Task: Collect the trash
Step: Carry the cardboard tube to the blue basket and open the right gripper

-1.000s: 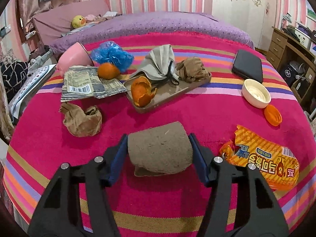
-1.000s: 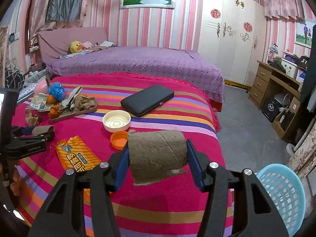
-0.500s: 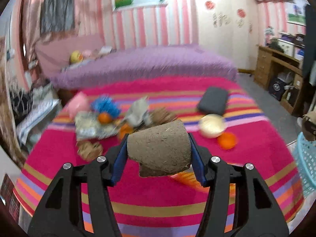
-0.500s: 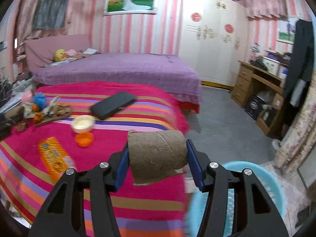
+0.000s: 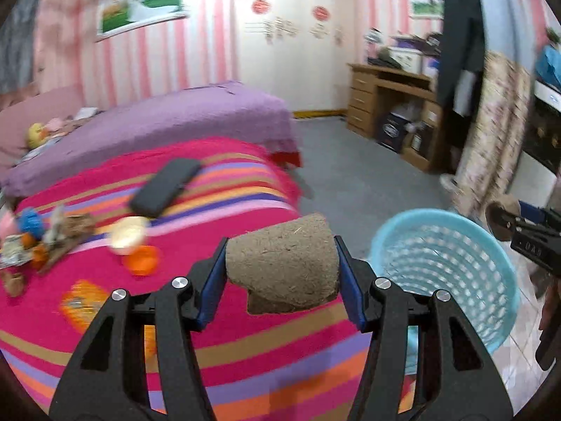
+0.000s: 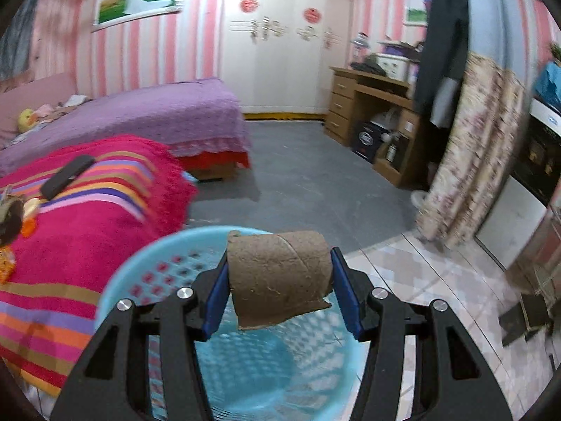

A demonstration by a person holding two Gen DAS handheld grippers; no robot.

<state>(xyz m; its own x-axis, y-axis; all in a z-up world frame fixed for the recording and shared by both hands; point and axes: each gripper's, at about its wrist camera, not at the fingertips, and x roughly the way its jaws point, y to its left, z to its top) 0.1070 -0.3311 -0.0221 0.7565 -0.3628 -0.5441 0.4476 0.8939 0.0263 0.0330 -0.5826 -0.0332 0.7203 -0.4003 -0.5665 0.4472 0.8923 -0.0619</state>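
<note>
Left fingers (image 5: 280, 273) clamp roll (image 5: 282, 263) mid-frame; right fingers (image 6: 278, 282) clamp tube (image 6: 278, 277) above basket (image 6: 140, 263).

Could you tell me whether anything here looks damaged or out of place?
Both cardboard tubes are squashed: the left gripper clamps one tube over the striped bed, and the right gripper holds a torn tube above the blue basket. Nothing has spilled.

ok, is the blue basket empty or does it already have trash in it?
Looks empty: in the right wrist view the basket floor shows bare blue mesh, though the right gripper and its cardboard roll hide part of it.
</note>
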